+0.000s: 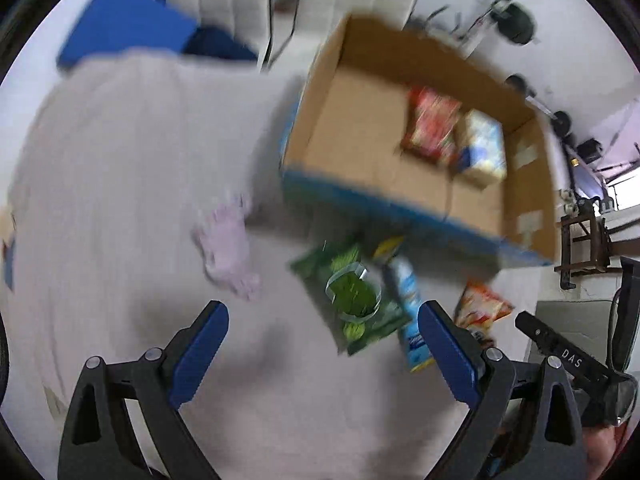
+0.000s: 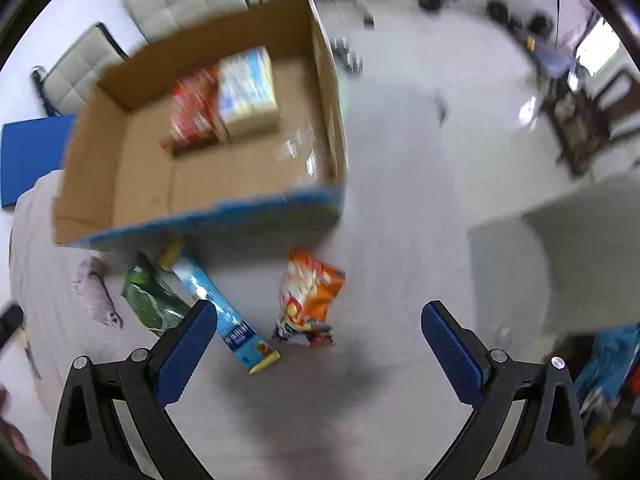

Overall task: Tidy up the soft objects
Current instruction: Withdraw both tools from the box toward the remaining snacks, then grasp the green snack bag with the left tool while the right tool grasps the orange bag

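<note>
Near the box, three packets lie apart; left gripper and right gripper jaws spread wide, holding nothing.

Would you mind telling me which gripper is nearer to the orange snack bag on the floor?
Right. The right gripper hangs open directly over the orange snack bag, which lies between its fingers. The left gripper is open over the green bag, with the orange bag off to its right.

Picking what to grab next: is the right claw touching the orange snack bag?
Apart. The right wrist view shows the right claw open, with grey surface between both fingers and the orange snack bag, which lies flat on its own.
</note>
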{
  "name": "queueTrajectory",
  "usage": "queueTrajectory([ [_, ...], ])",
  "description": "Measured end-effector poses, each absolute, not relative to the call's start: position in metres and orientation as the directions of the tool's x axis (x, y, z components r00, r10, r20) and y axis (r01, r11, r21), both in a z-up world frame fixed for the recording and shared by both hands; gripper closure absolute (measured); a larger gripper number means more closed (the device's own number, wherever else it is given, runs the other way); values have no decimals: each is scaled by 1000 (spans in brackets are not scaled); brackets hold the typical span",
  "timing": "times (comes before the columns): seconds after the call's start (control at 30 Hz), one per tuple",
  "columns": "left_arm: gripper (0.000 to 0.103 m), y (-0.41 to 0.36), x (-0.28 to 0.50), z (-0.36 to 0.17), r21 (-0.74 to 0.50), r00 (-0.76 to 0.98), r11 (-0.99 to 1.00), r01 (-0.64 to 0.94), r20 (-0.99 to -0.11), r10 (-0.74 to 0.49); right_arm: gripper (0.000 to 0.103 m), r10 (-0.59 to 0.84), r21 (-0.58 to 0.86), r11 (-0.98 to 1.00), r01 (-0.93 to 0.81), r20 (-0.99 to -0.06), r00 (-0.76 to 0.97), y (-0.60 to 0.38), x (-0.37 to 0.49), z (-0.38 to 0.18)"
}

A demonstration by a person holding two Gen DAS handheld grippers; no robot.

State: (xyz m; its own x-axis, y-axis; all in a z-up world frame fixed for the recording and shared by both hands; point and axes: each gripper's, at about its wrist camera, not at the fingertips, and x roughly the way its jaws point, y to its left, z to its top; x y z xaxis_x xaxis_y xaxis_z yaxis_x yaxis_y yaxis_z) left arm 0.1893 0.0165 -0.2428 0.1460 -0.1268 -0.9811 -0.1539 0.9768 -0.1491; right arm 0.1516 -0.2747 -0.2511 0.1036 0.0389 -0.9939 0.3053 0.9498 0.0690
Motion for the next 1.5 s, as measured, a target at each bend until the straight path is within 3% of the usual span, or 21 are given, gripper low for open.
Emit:
queueTrajectory([
  [0.1,6,22,188,-278,-214,80,948,-237,-976,-201,0,108,121,935,334,-992,59,-276,150,-288],
  [0.2,6,18,193,-309,-247,35,925,-288,-968,-248,7,191,188,905,382,-981,31,-277,152,-319],
  [0.3,6,4,203,-331,-228,-6,934,-275,-971,-238,27,197,183,899,398,-980,7,-277,158,-340],
  [0.37,6,-4,210,-343,-205,-23,943,-263,-976,-218,56,216,188,897,400,-976,-26,-278,158,-353],
  [0.4,9,-8,213,-350,-193,-30,947,-256,-978,-207,60,218,187,898,399,-975,-34,-278,158,-356],
  [0.53,42,-15,217,-362,-192,-45,955,-227,-977,-208,62,206,171,923,346,-976,-67,-286,145,-352],
  [0.6,53,-22,214,-364,-181,-49,966,-183,-980,-193,61,199,163,936,313,-976,-87,-291,139,-350],
  [0.63,54,-24,212,-363,-173,-52,973,-154,-982,-183,57,186,151,941,302,-979,-89,-294,136,-348],
  [0.67,55,-27,209,-362,-163,-53,979,-124,-984,-171,43,162,130,947,294,-983,-88,-296,135,-346],
  [0.73,57,-34,198,-359,-112,-65,993,-31,-991,-114,26,123,104,955,277,-991,-53,-300,132,-336],
  [0.9,57,-43,168,-361,-27,-88,995,100,-996,-18,24,83,77,964,253,-996,-15,-293,130,-321],
  [1.07,57,-38,163,-377,-79,-122,997,-2,-989,-79,24,119,97,957,273,-991,-66,-281,133,-334],
  [1.13,57,-37,159,-386,-110,-140,993,-49,-983,-116,25,130,101,951,292,-988,-79,-282,127,-344],
  [1.2,57,-42,154,-384,-104,-117,993,-48,-987,-109,32,144,109,942,317,-985,-90,-278,134,-358],
  [1.27,60,-50,160,-385,-91,-108,995,-39,-990,-95,55,164,116,934,338,-980,-116,-282,132,-368],
  [1.5,69,-63,127,-380,-82,-88,997,-9,-993,-82,61,171,134,931,341,-982,-83,-282,125,-369],
])
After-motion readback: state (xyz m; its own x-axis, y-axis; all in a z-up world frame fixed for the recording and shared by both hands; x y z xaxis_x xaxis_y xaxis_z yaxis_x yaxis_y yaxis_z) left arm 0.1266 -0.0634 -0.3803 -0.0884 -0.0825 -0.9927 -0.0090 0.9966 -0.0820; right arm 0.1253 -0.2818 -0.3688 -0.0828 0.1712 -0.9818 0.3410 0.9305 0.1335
